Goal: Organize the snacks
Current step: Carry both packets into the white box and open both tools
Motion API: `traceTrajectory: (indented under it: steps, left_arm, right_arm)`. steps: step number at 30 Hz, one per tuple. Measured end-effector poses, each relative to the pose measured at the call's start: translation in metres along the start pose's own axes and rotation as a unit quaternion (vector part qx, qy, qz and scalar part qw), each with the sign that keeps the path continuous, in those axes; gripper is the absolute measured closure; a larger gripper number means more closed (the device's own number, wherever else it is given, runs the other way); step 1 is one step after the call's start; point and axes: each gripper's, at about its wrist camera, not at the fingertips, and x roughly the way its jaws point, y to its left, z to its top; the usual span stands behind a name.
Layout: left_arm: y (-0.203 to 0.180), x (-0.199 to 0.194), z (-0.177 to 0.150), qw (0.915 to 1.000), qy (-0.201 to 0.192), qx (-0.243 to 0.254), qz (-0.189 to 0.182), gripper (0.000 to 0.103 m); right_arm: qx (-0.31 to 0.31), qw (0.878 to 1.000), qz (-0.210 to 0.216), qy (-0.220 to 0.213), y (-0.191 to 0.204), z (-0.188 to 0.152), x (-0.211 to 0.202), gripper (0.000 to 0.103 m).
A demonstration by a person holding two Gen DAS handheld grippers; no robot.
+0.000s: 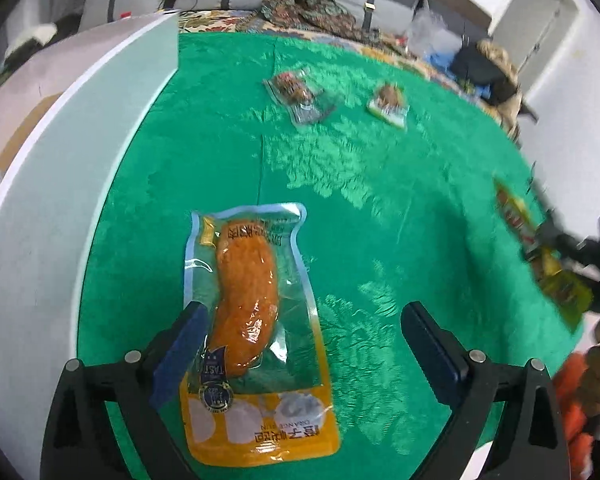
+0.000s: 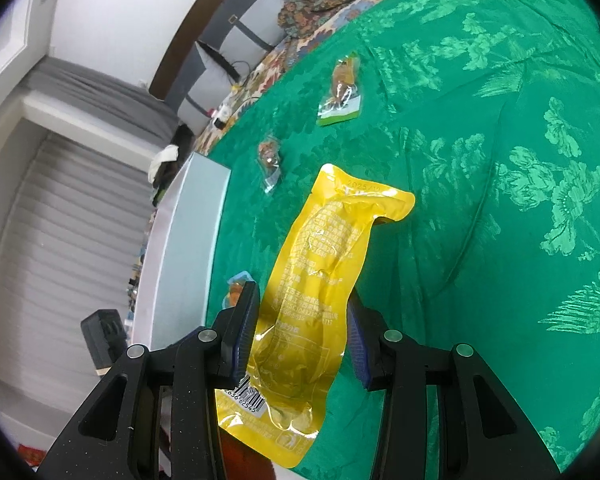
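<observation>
On the green patterned cloth (image 1: pixel 380 184), seen from the left wrist camera, the left gripper (image 1: pixel 304 344) points steeply down with its jaws spread wide and nothing pressed between them. Its left blue pad (image 1: pixel 180 356) lies just at the edge of the orange snack pack (image 1: pixel 252 320), which rests flat on the cloth: a clear pouch with a yellow printed band at the near end and a long orange-brown piece inside. The other finger stands well apart from the pack, over bare cloth. A pale box wall (image 1: pixel 100 160) curves along the left side. Farther off lie a small clear packet (image 1: pixel 296 94) holding something dark, and beside it a green-edged packet (image 1: pixel 390 104). At the right edge, blurred, the right gripper (image 1: pixel 564 248) carries a yellow pouch (image 1: pixel 548 264).

From the right wrist camera, the right gripper (image 2: pixel 300 336) tilts moderately downward and is closed partway, its pads pressing both sides of the yellow pouch (image 2: pixel 320 272). Here the pouch shows what the other view does not: its glossy plain back with fine print, a date stamp near the far end, a barcode by the left pad, and a far corner folded over. It is held lifted above the cloth (image 2: pixel 500 160). A corner of the orange snack pack (image 2: pixel 236 288) peeks out behind the left finger, near the box wall (image 2: pixel 192 240). The green-edged packet (image 2: pixel 342 96) and the small clear packet (image 2: pixel 270 164) lie beyond.
</observation>
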Motion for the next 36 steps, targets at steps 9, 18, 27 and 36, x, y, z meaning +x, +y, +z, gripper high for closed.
traceTrajectory:
  steps: [9, 18, 27, 36]
  left_arm:
    - [0.003, 0.033, 0.001, 0.9959, 0.049, 0.024, 0.072, 0.007]
    - [0.028, 0.031, -0.001, 0.9935, 0.05, 0.02, 0.101, 0.03]
    - [0.049, -0.001, -0.001, 0.9982, 0.021, -0.056, -0.007, 0.066]
    - [0.05, -0.096, 0.008, 0.9886, -0.076, -0.105, -0.077, 0.066]
  right_arm:
    - [-0.001, 1.0, 0.004, -0.002, -0.003, -0.001, -0.003, 0.06]
    - [-0.013, 1.0, 0.008, 0.0, 0.003, -0.001, -0.004, 0.06]
    - [-0.008, 1.0, 0.027, 0.002, 0.018, 0.001, -0.002, 0.06]
    - [-0.034, 0.998, 0.051, 0.01, 0.064, 0.007, 0.002, 0.06]
